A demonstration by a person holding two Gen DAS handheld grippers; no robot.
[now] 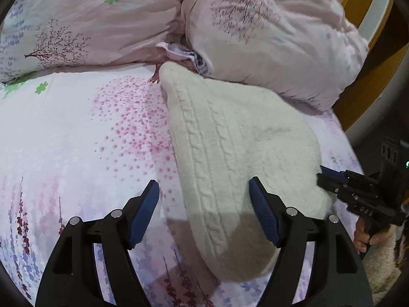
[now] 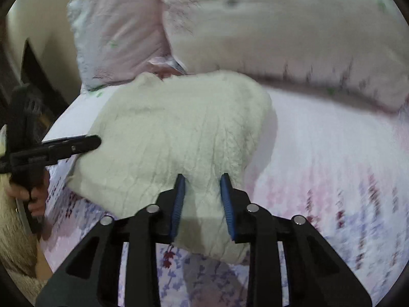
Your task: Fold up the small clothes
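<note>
**Cream knit on a floral bed, right gripper pinching it**

A floral sheet (image 1: 64,140) in pink and lilac is covering the bed, and two pink pillows (image 1: 268,38) are leaning together at its far end. A wooden frame (image 1: 363,5) is showing past them, cut off by the lens rim.

The knit (image 1: 230,140) is lying on the sheet, its far tip touching the pillows. The left gripper (image 1: 203,186) is hovering with fingers spread wide, one over the sheet, the other over the knit. The right gripper (image 2: 203,179) is squeezing a thick bunch of the knit between its pads, and creases are fanning out from there.

The right wrist view is smearing badly, so the sheet's print is hard to read there. The knit's near end is hiding behind the fingers in both views.
</note>
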